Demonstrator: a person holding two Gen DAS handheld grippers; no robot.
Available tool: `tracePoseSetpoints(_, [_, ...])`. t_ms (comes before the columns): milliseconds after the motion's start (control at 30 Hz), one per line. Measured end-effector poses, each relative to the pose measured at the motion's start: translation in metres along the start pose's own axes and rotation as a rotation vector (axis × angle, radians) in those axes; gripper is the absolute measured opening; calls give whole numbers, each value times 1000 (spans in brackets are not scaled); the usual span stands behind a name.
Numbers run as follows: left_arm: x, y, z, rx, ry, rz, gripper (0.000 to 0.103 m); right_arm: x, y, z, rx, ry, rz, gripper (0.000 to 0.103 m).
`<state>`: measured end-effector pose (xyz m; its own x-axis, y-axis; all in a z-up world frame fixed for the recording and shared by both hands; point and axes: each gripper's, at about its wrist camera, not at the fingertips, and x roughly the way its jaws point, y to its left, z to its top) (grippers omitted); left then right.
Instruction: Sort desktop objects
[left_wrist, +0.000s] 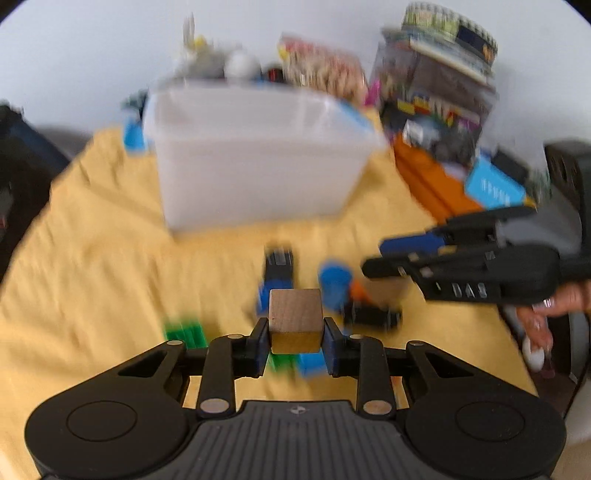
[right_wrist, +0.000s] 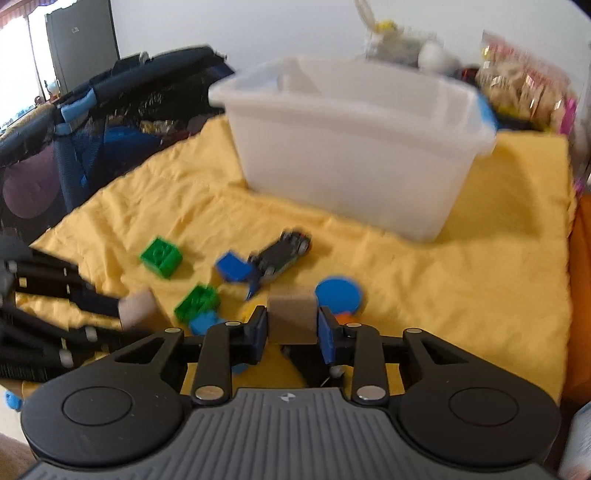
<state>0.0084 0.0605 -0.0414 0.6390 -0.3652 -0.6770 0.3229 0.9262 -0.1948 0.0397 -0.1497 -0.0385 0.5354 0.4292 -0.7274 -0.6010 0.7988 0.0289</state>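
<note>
My left gripper (left_wrist: 295, 329) is shut on a wooden cube (left_wrist: 294, 308), held a little above the yellow cloth (left_wrist: 92, 258). The right gripper (right_wrist: 291, 323) is shut on a second wooden cube (right_wrist: 291, 308) just above the scattered toys. Each gripper shows in the other's view: the right gripper (left_wrist: 380, 258) comes in from the right and the left gripper (right_wrist: 110, 317) from the left with its pale cube (right_wrist: 136, 308). On the cloth lie green bricks (right_wrist: 161, 256) (right_wrist: 197, 301), a blue brick (right_wrist: 232, 267), a dark toy car (right_wrist: 280, 251) and a blue disc (right_wrist: 339, 295). A white plastic bin (right_wrist: 351, 147) stands behind them.
Packets and small toys (right_wrist: 524, 85) crowd the wall behind the bin. A dark mesh playpen (right_wrist: 110, 110) borders the cloth on the left. Orange boxes and a stack of jars (left_wrist: 443, 74) stand at the right. A hand (left_wrist: 546, 306) grips the right tool.
</note>
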Motion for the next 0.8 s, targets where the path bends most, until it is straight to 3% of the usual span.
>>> tracePoseSetpoints(233, [-19,10,91,19,-172,10,33,-36,-12,62,-52,-179,-51,31])
tracePoseSetpoints(267, [-19,12,101,19,-185,12,33,-40,-14,71,-61,-206,-57,19])
tracePoseSetpoints(300, [-19,14,112,20,-200,15,33,-43,-15,83,-76,-234,-70,19])
tracePoseSetpoints(467, [-13,14,134,39,-232,21,33,-49,-16,115,-113,-311,-100,19])
tracePoseSetpoints(567, [-8,17,130,33,-217,10,33,-42,-16,118,-92,-294,-108,23])
tracePoseSetpoints(600, [-5,17,127,33,-205,9,33,-38,-17,114,-62,-280,-102,37])
tracePoseSetpoints(667, [-2,20,119,27,-186,5,33,-27,-23,99,-1,-237,-94,53])
tracePoseSetpoints(800, [0,23,112,9,-174,5,31,14,-32,52,78,-90,-125,53])
